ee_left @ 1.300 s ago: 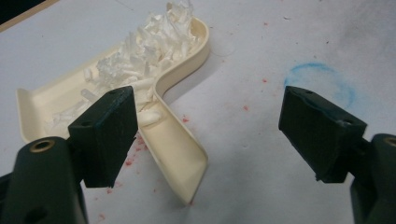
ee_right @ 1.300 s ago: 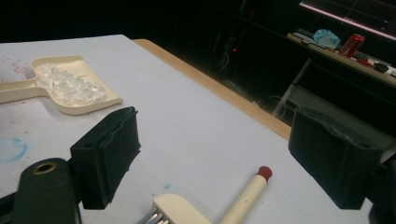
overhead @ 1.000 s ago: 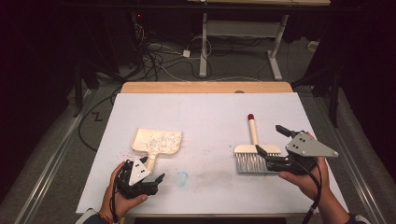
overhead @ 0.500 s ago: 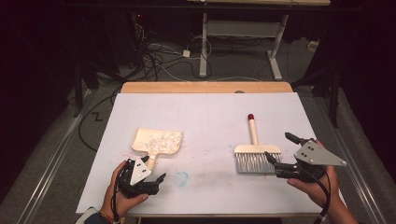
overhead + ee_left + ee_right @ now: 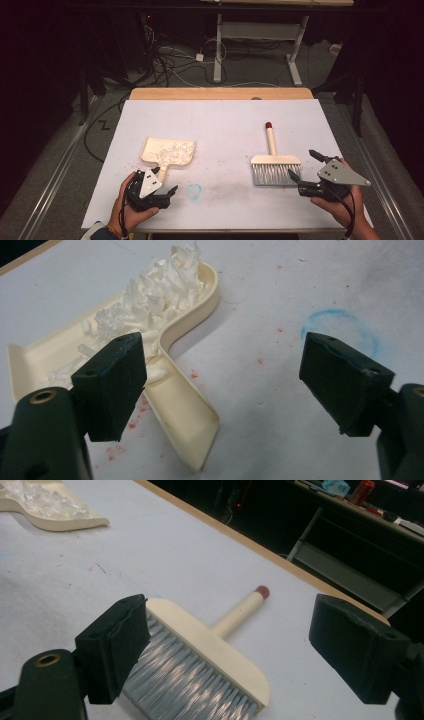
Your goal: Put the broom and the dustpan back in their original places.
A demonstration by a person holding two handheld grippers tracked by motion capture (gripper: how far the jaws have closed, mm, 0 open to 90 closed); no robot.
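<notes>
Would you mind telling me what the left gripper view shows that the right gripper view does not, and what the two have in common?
Left gripper view alone: the dustpan's handle running toward the open left hand-held gripper, a faint blue ring drawn on the table, and red specks on the white surface.

Right gripper view alone: the brush with grey bristles and a red-tipped handle, lying beyond the open right hand-held gripper, plus the table's wooden edge and dark furniture behind.

Both share: the cream dustpan holding white shreds, and the white table.
</notes>
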